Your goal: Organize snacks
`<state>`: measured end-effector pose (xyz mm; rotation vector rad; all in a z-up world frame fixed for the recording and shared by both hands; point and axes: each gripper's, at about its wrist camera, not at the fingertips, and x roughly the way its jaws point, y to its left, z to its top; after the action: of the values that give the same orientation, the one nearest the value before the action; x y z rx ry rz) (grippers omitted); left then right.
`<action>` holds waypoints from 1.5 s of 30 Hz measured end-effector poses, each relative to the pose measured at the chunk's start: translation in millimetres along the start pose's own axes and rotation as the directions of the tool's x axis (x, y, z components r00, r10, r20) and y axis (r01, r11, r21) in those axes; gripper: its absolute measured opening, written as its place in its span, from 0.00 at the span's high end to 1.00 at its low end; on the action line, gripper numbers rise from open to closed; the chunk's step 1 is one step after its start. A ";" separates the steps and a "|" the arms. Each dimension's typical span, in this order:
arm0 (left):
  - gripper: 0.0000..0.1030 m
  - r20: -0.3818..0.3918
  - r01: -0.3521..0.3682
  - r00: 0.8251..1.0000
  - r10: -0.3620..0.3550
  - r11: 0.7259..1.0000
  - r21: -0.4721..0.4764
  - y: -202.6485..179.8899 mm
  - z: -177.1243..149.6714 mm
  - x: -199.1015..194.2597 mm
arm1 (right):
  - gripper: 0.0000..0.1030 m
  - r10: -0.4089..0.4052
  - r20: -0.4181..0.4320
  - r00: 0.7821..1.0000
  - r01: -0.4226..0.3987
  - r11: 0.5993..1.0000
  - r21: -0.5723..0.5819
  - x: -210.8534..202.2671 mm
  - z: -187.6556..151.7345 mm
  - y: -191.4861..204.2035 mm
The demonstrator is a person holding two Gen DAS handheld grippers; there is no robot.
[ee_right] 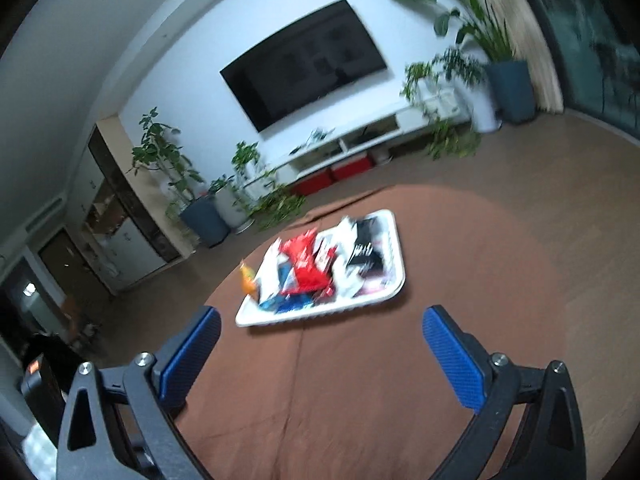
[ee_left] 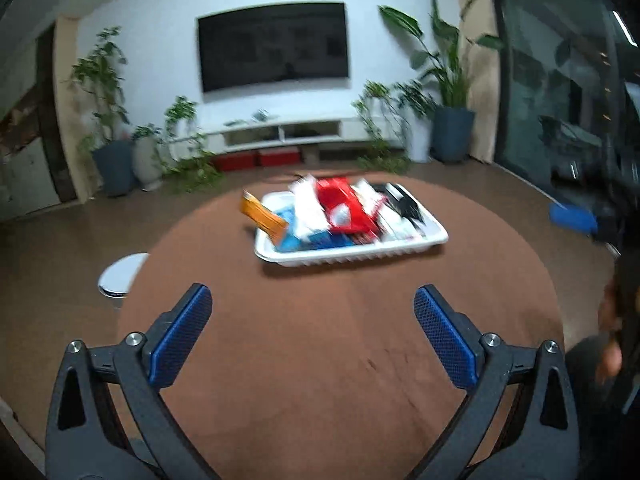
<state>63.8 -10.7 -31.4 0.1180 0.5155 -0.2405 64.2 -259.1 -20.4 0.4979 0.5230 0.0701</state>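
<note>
A white tray (ee_left: 360,254) sits on the round brown table (ee_left: 320,360), piled with several snack packets. A red packet (ee_left: 344,208) lies on top, an orange packet (ee_left: 262,216) sticks up at the tray's left end, and black-and-white packets (ee_left: 404,204) lie at its right end. My left gripper (ee_left: 313,312) is open and empty, above the table, short of the tray. In the right wrist view the same tray (ee_right: 396,240) with the red packet (ee_right: 306,262) lies ahead. My right gripper (ee_right: 321,334) is open and empty, just short of the tray's near edge.
A round silver object (ee_left: 120,276) shows past the table's left edge. A blue object (ee_left: 572,218) is at the right. A TV (ee_left: 274,46), a white cabinet (ee_left: 280,132) and potted plants (ee_left: 452,80) stand along the far wall.
</note>
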 end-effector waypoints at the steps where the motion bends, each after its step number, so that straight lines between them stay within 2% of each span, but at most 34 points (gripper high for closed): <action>1: 0.00 0.017 -0.023 1.000 0.023 1.000 0.000 1.9 1.6 -5.1 | 0.00 0.003 -0.007 1.000 -0.003 1.000 0.002 -0.5 -1.9 1.6; 4: 0.00 0.057 -0.051 0.997 0.050 0.998 0.020 4.1 6.9 -18.8 | 0.00 0.035 -0.026 0.999 -0.036 0.999 -0.031 -7.0 -9.7 17.3; 7: 0.00 0.092 -0.028 0.995 0.027 0.999 0.019 6.2 9.9 -40.3 | 0.00 0.016 -0.024 1.000 -0.018 0.994 -0.104 -15.8 -14.8 36.7; 10: 0.00 0.054 0.034 0.998 -0.033 0.999 -0.012 9.1 14.4 -46.0 | 0.00 -0.098 0.040 0.994 0.104 0.970 -0.218 -31.4 -26.1 63.2; 13: 0.00 -0.002 0.045 0.999 -0.046 0.997 -0.060 13.0 19.5 -45.6 | 0.00 -0.194 0.152 0.969 0.234 0.921 -0.312 -50.5 -38.3 87.9; 16: 0.00 -0.019 0.038 0.999 -0.039 0.997 -0.073 16.3 23.3 -48.6 | 0.00 -0.228 0.231 0.946 0.299 0.889 -0.347 -65.7 -45.3 100.4; 18: 0.00 -0.016 0.035 0.999 -0.036 0.995 -0.088 18.7 24.7 -52.1 | 0.00 -0.239 0.249 0.939 0.316 0.884 -0.345 -70.5 -46.4 103.7; 21: 0.00 -0.025 0.025 0.999 -0.028 0.994 -0.109 19.8 25.4 -56.1 | 0.00 -0.250 0.219 0.943 0.315 0.884 -0.344 -66.6 -48.2 102.9; 24: 0.00 -0.041 -0.046 0.998 0.043 0.996 -0.076 14.8 23.2 -54.7 | 0.00 -0.258 0.183 0.949 0.306 0.895 -0.324 -61.8 -50.2 98.3; 26: 0.00 -0.060 -0.064 0.996 0.060 0.996 -0.063 12.9 22.8 -53.8 | 0.00 -0.267 0.163 0.950 0.307 0.899 -0.314 -59.3 -51.6 95.8; 38: 0.00 -0.187 -0.034 0.982 0.021 0.997 -0.070 10.1 17.1 -37.6 | 0.00 -0.305 0.120 0.945 0.328 0.896 -0.299 -53.0 -59.0 93.0; 45: 0.00 -0.210 -0.029 0.978 0.009 0.996 -0.089 12.8 13.7 -31.2 | 0.00 -0.323 0.101 0.941 0.339 0.893 -0.297 -50.2 -60.0 91.6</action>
<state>47.3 5.5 -3.3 0.0591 0.7341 -0.1860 -3.5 -161.7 1.1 0.0962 0.5313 -0.1855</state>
